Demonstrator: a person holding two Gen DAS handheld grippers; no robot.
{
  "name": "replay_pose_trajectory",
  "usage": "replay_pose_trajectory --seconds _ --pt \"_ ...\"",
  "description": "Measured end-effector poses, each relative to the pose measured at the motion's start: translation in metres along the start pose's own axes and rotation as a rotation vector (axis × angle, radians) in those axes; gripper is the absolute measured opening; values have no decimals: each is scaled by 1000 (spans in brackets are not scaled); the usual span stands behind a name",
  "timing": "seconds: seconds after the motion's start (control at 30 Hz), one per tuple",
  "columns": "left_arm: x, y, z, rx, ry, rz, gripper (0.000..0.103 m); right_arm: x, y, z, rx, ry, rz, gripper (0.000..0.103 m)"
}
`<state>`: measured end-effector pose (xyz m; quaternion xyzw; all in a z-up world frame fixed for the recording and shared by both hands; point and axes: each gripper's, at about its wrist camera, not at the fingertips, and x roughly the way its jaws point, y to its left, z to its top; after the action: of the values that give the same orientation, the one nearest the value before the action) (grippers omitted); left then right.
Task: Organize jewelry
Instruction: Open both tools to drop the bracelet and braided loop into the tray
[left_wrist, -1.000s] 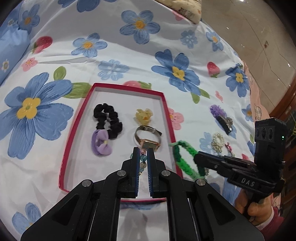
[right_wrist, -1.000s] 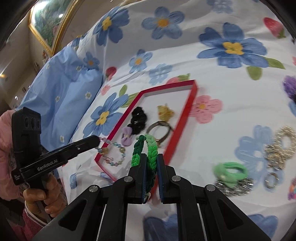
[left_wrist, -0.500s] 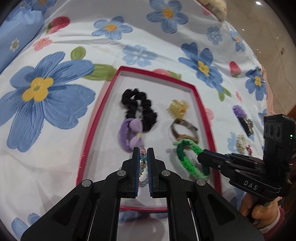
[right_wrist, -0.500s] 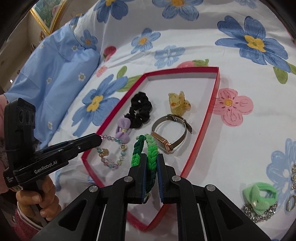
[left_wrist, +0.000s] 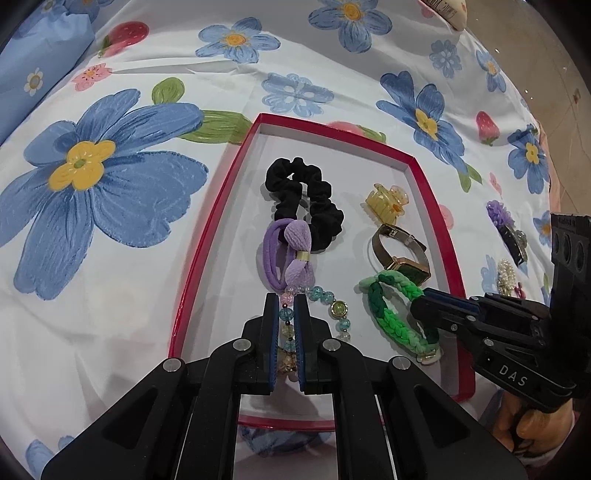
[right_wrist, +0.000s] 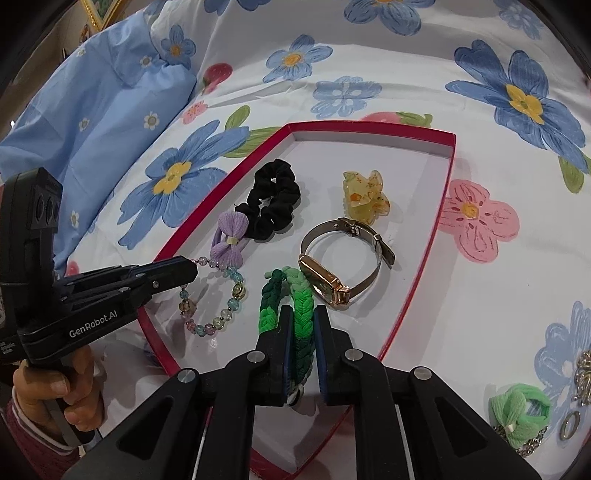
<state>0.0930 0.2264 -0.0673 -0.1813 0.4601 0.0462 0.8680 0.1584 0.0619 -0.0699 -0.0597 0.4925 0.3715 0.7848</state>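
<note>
A red-rimmed white tray (left_wrist: 216, 206) (right_wrist: 421, 280) lies on the flowered bedsheet. In it are a black scrunchie (left_wrist: 306, 201) (right_wrist: 271, 206), a purple bow hair tie (left_wrist: 291, 254) (right_wrist: 229, 240), a yellow claw clip (left_wrist: 386, 203) (right_wrist: 365, 197) and a gold watch (left_wrist: 400, 254) (right_wrist: 332, 273). My left gripper (left_wrist: 286, 301) (right_wrist: 194, 264) is shut on a beaded bracelet (left_wrist: 332, 308) (right_wrist: 212, 301) low over the tray floor. My right gripper (right_wrist: 299, 314) (left_wrist: 419, 301) is shut on a green braided bracelet (right_wrist: 291, 295) (left_wrist: 391, 314) beside the watch.
Loose pieces lie on the sheet right of the tray: a green bow tie (right_wrist: 517, 410), metal rings (right_wrist: 581, 373), a purple flower clip (left_wrist: 504, 221) and a pearl piece (left_wrist: 506, 273). A blue pillow (right_wrist: 92, 99) lies at the left. The floor (left_wrist: 554, 55) shows beyond the bed edge.
Both grippers have moved forward and down into the tray with their bracelets. The green bracelet went from outside the tray's right rim to inside, beside the watch.
</note>
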Motion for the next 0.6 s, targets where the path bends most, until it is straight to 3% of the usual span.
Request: replay_pose_trajectory --seconds 0.2,0.4,0.6 --pt "1 3 0 -22 10 10 10 2 1 2 3 13 6 13" --pt "-5 1 0 -21 2 28 28 -3 -2 2 28 8 41 22" --pt "-19 -1 0 -29 -18 27 29 -20 -3 -2 50 -31 69 24"
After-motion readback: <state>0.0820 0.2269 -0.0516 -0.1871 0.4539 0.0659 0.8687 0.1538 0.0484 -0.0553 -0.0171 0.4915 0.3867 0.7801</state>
